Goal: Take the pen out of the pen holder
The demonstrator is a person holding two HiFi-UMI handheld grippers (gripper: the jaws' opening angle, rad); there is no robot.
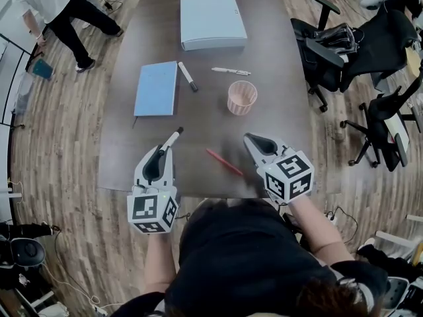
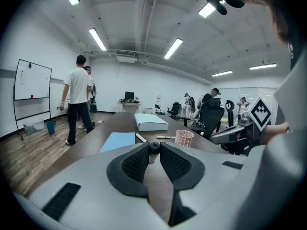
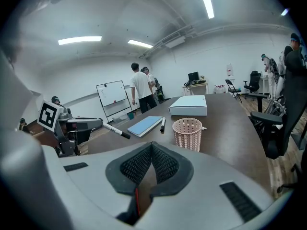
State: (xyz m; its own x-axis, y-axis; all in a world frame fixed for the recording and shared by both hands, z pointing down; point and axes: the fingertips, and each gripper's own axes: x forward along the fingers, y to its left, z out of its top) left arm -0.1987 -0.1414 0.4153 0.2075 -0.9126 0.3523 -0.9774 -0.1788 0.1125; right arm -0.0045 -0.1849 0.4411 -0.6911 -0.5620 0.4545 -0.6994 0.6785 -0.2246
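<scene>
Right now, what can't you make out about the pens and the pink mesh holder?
White marker with a black cap: the left gripper clamping it hides its rear; left gripper view shows only the cap.
Red pen: in the right gripper view, only a sliver below the shut right gripper.
Pink mesh pen holder: inside too small in the head view, walled off elsewhere.
White pen: print too small.
</scene>
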